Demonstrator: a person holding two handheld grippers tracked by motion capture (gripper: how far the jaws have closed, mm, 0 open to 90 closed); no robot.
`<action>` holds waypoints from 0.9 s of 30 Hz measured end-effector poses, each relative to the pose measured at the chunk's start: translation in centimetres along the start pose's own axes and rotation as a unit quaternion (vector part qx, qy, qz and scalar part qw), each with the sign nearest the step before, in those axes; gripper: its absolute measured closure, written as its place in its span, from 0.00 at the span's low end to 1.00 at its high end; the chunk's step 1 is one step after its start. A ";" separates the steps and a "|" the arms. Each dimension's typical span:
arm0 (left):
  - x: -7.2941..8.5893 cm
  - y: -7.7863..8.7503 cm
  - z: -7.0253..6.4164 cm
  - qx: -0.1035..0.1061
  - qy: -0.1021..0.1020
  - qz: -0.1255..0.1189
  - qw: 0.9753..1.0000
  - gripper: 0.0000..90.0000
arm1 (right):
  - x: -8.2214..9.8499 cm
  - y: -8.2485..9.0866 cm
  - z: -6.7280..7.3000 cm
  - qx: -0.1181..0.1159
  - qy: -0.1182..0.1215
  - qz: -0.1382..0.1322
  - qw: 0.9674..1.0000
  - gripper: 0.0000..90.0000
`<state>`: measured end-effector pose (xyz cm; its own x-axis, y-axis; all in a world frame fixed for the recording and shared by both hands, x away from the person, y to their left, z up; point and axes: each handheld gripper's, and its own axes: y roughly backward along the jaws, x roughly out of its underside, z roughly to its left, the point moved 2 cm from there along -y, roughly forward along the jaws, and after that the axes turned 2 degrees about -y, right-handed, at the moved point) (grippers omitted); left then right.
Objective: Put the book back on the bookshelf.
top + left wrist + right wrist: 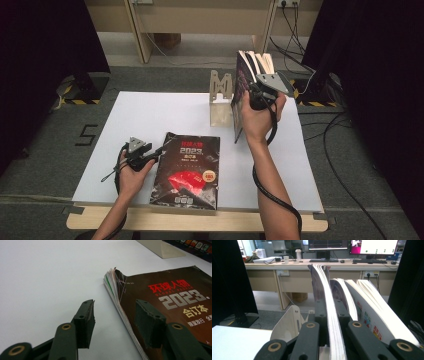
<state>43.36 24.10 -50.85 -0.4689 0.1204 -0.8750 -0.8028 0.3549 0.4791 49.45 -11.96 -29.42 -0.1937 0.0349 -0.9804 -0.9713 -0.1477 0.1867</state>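
Nearest the camera in the high view lay a dark-covered magazine, flat on the white worktop close to its near edge, cover up with red and white print. Just left of it the left hand-held gripper rested low at the magazine's upper left corner; in the left gripper view its jaws stood released, one over the bare worktop and the other over the cover, with the frayed page edges between them but no pad pressing on anything. That magazine therefore looked not yet picked up. Farther back and to the right, the right hand-held gripper was clenched on a second magazine, held upright on its lower edge just beside a pale wooden bookend stand. The right gripper view showed both jaws pinching a thin sheaf of that magazine's pages, while the rest of the pages fanned loosely away to the right. By my reading, the work was about halfway: one magazine was standing at the stand but still needed gathering and settling against it, since its pages splayed and the grip took in only part of them. What remained was releasing it squarely, then closing on the flat magazine and standing it alongside.
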 end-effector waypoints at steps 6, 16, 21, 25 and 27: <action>0.0 0.0 0.0 0.001 0.000 0.000 1.000 0.55 | 0.0 -0.4 0.1 0.001 -0.003 -0.002 1.000 0.94; 0.0 0.0 0.0 0.000 0.000 0.000 1.000 0.55 | -0.3 -0.9 -0.1 0.007 -0.003 -0.004 1.000 0.94; 0.0 0.0 0.0 0.001 0.000 0.000 1.000 0.55 | -0.4 -1.2 -0.1 0.007 -0.004 -0.005 1.000 0.94; 0.0 0.0 0.0 0.001 0.001 0.000 1.000 0.55 | -0.5 -1.5 -0.1 0.008 -0.004 -0.006 1.000 0.94; 0.0 0.0 0.0 0.001 0.002 -0.002 1.000 0.55 | -0.6 -1.6 -0.1 0.009 -0.003 -0.005 1.000 0.94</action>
<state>43.39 24.10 -50.88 -0.4671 0.1151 -0.8767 -0.8040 0.3574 0.4753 51.16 -11.84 -29.17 -0.1856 0.0426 -0.9817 -0.9754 -0.1291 0.1788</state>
